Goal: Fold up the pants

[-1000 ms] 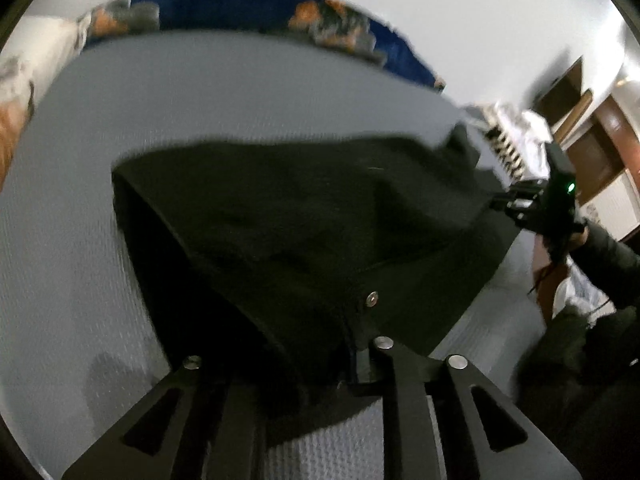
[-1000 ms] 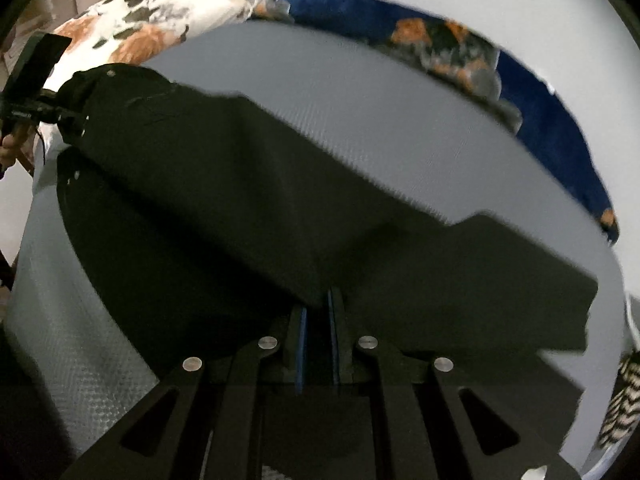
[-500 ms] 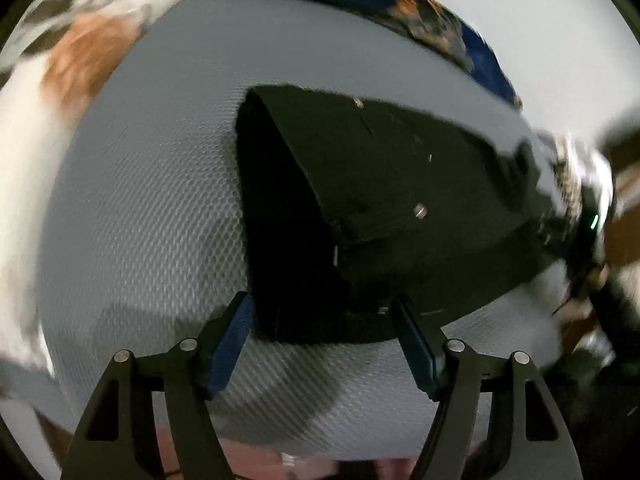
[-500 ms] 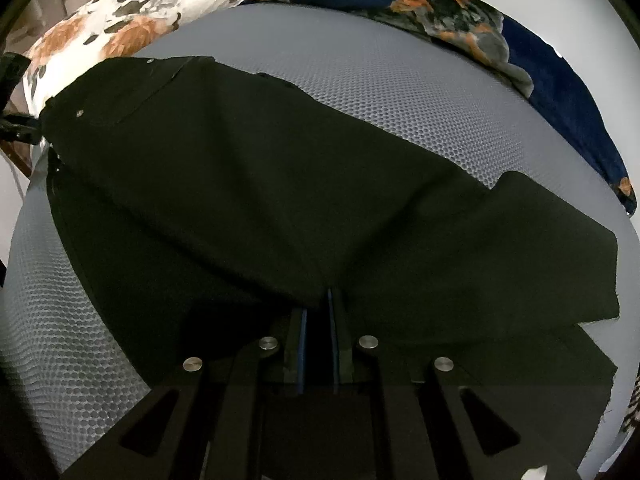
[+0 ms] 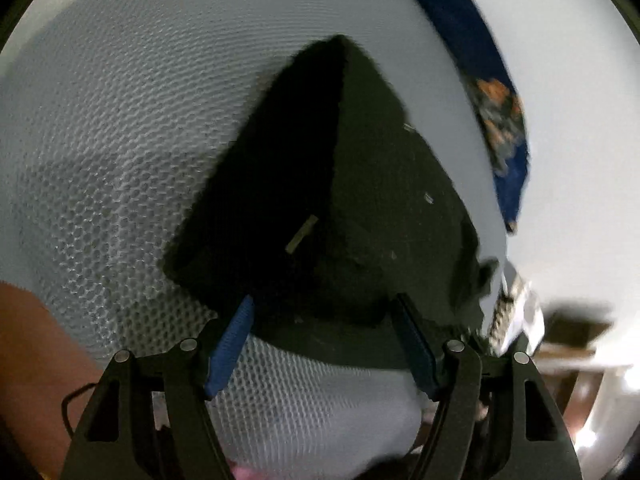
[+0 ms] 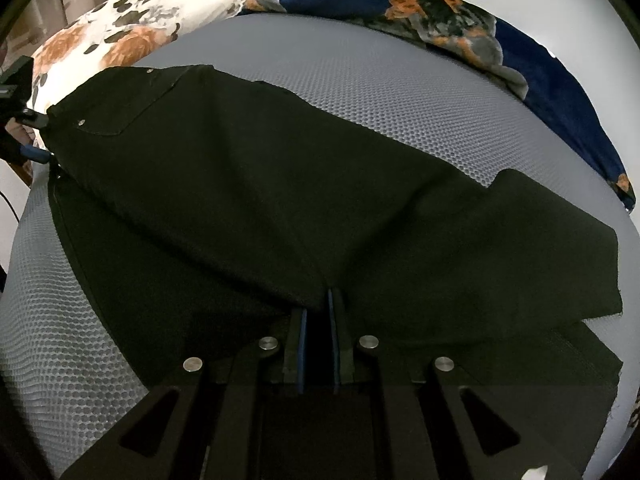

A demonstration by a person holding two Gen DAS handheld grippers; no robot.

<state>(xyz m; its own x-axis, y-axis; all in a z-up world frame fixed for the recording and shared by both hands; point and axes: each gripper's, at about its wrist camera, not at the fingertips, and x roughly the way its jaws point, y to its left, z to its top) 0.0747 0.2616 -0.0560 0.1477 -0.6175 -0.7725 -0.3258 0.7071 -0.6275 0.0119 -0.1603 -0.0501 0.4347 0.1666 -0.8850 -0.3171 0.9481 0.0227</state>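
Black pants [image 6: 256, 184] lie folded lengthwise on a grey mesh mattress [image 6: 400, 92], waistband at the left, leg ends at the right. My right gripper [image 6: 318, 300] is shut on the near edge of the pants at mid-length. In the left wrist view the waist end of the pants [image 5: 360, 208] lies flat. My left gripper [image 5: 326, 308] is open, its blue pads either side of the waistband's edge, holding nothing. The left gripper also shows at the far left of the right wrist view [image 6: 28, 132], beside the waistband.
A floral pillow [image 6: 120, 36] lies at the mattress's far left corner. A dark blue floral blanket [image 6: 500, 40] runs along the far edge by a white wall. Wooden furniture [image 5: 576, 332] stands beyond the mattress.
My left gripper let go of the waistband, opened and swung round to face the waist end. The pants have settled flat on the mattress. My right gripper stays shut on them.
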